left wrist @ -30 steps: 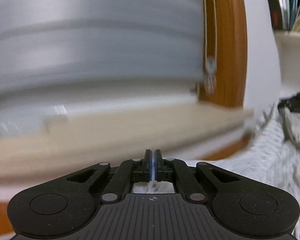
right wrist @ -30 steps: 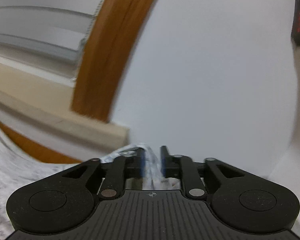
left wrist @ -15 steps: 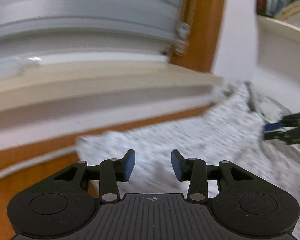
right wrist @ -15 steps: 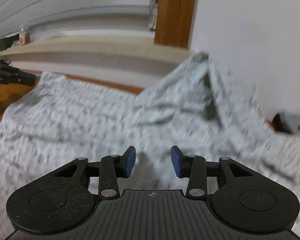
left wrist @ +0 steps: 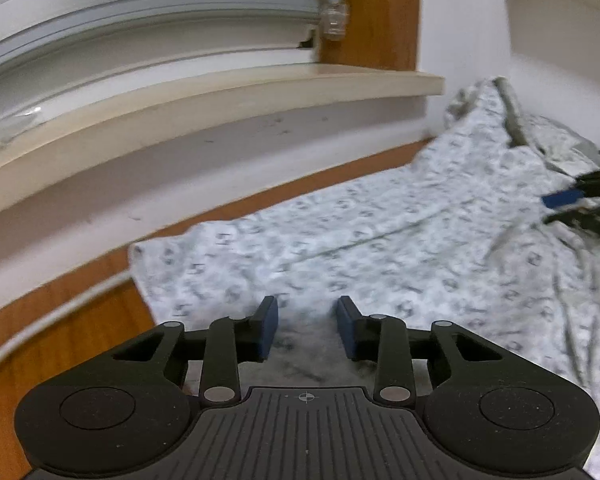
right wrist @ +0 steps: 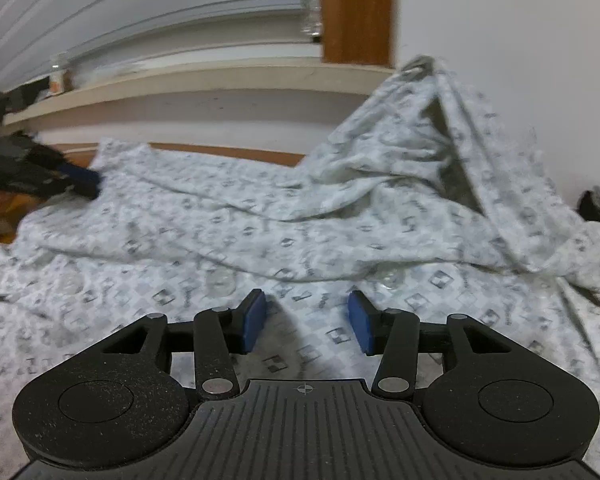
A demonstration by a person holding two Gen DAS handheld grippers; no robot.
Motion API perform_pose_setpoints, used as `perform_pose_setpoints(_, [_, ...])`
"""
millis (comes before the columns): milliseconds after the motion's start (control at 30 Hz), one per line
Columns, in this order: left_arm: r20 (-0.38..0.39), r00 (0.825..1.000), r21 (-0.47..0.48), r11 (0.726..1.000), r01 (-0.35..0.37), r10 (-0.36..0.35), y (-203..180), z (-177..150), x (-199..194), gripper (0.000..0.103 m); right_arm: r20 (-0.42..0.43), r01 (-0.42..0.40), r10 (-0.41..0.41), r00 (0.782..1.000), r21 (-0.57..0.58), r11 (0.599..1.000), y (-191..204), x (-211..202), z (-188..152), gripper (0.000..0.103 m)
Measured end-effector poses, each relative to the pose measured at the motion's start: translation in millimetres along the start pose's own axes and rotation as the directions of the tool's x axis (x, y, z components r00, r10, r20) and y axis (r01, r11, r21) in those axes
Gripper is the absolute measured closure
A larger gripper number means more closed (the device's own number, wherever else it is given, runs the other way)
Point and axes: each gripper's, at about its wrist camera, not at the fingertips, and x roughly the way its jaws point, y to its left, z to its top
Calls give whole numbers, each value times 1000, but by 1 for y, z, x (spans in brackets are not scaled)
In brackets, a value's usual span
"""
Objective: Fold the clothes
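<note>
Your left gripper point(left wrist: 307, 326) hangs just above the near left part of a white shirt point(left wrist: 400, 248) printed with small grey squares. Its blue pads point(left wrist: 269, 328) stand apart and are drawing together, with only flat cloth showing under the gap and nothing pinched between them. The shirt lies spread over a wooden table point(left wrist: 52, 332), its left corner close to a white cable point(left wrist: 40, 332) that curves over the bare wood. Behind the table runs a cream sill point(left wrist: 220, 96) under a grey shutter point(left wrist: 148, 12), beside a wooden frame point(left wrist: 384, 12). Your right gripper point(right wrist: 306, 322) sits over the shirt's front, where two clear buttons point(right wrist: 219, 282) lie just ahead of its pads. Its jaws are parted and widening, and they hold nothing. Ahead and to the right, a fold of the shirt point(right wrist: 432, 148) stands up in a peak against the white wall point(right wrist: 500, 20). Each gripper shows at the edge of the other's view, blurred, over the cloth.
</note>
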Motion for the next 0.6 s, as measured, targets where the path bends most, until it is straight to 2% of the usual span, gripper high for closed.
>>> perform_pose_setpoints(67, [7, 1000, -34, 999, -12, 12, 11, 1, 5, 66, 1, -11, 11, 1000, -13, 1000, 4, -2, -2, 56])
perform_pose_setpoints(167, [6, 1000, -24, 999, -29, 29, 13, 7, 12, 66, 9, -39, 40, 999, -18, 999, 8, -6, -6, 55])
perform_pose_setpoints(600, [12, 1000, -27, 1000, 17, -16, 25, 14, 21, 66, 18, -47, 47, 999, -8, 999, 8, -8, -7, 55])
